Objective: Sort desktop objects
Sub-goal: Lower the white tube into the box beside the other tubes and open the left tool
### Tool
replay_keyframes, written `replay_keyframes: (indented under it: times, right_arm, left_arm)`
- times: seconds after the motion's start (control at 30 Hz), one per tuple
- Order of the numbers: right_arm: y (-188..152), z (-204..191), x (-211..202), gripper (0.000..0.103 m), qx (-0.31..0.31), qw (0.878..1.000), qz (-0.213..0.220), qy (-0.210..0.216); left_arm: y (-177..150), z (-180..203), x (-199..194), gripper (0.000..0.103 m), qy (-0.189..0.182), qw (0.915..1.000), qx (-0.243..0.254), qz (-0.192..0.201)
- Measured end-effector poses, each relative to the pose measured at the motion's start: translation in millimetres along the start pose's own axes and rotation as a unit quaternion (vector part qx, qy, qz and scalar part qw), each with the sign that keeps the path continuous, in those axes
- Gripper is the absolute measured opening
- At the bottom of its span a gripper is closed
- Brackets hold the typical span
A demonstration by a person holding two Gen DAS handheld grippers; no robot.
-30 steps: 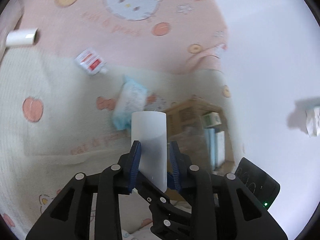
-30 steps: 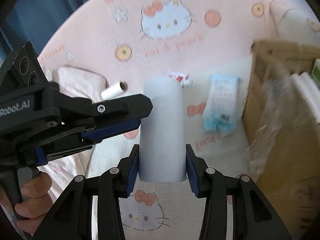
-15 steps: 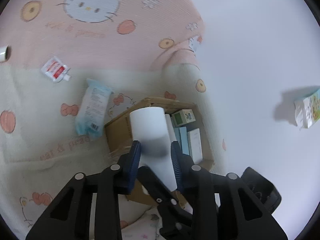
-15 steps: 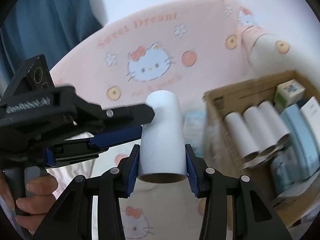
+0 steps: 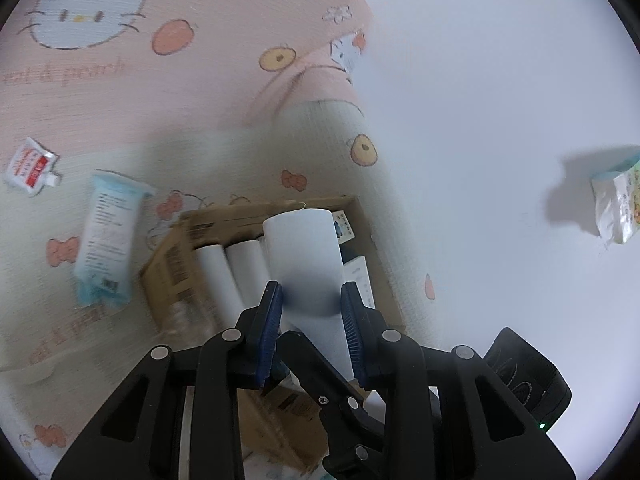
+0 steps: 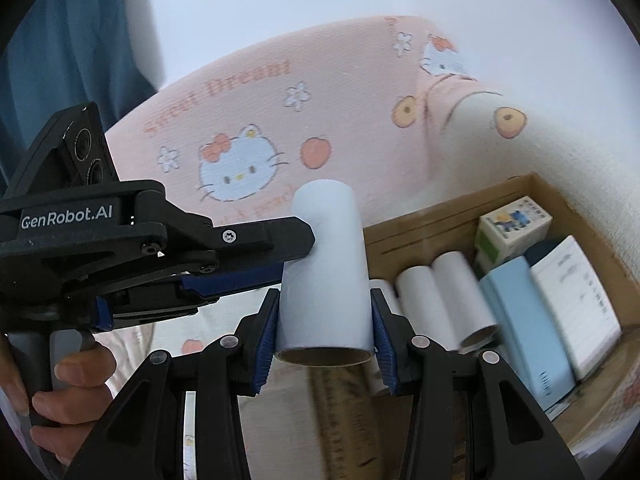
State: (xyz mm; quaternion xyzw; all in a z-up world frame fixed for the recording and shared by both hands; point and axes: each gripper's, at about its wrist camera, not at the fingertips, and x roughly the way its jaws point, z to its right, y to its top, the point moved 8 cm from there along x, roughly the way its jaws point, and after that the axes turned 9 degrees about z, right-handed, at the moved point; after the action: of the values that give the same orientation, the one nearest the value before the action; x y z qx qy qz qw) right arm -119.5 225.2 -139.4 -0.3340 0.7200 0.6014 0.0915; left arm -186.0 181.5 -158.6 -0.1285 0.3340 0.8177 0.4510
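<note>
Two light, hollow, crushable white rolls aloft over the cardboard box, one roll clamped mid-barrel in the left gripper, the other roll likewise in the right gripper; best squeezed gently across the barrel.

Pink cartoon-cat blanket, white wall, blue curtain.

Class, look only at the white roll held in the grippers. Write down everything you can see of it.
The white roll is a smooth paper-wrapped cylinder with a brown cardboard core showing at its near open end. It is carried above the cardboard box. The right gripper clamps its near end between blue pads; the left gripper grips it from the side, higher up.
</note>
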Motion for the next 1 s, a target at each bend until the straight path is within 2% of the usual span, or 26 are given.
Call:
replay_keyframes:
  times: [0.23, 0.57, 0.7, 0.87, 1.0]
  right_arm:
    - [-1.5, 40.0, 19.1, 0.041, 0.021, 0.998, -0.057, -0.002]
    - [-16.1, 68.1, 46.9, 0.041, 0.046, 0.991, -0.126, 0.023]
    - [-25.5, 71.3, 55.8, 0.041, 0.050, 0.987, -0.153, 0.029]
    - [-34.3, 73.9, 64.5, 0.041, 0.059, 0.983, -0.168, 0.040]
    - [-45.7, 74.3, 72.1, 0.041, 0.050, 0.979, -0.193, 0.039]
  left_arm:
    - [-1.4, -1.2, 47.2, 0.034, 0.033, 0.9984, -0.015, -0.044]
    - [-5.3, -17.9, 75.5, 0.034, 0.085, 0.9929, -0.016, -0.082]
    - [-8.0, -21.6, 82.6, 0.034, 0.107, 0.9903, 0.012, -0.088]
    - [-8.1, -27.8, 89.6, 0.034, 0.142, 0.9839, 0.031, -0.105]
    - [-11.3, -34.3, 96.5, 0.031, 0.178, 0.9744, 0.047, -0.129]
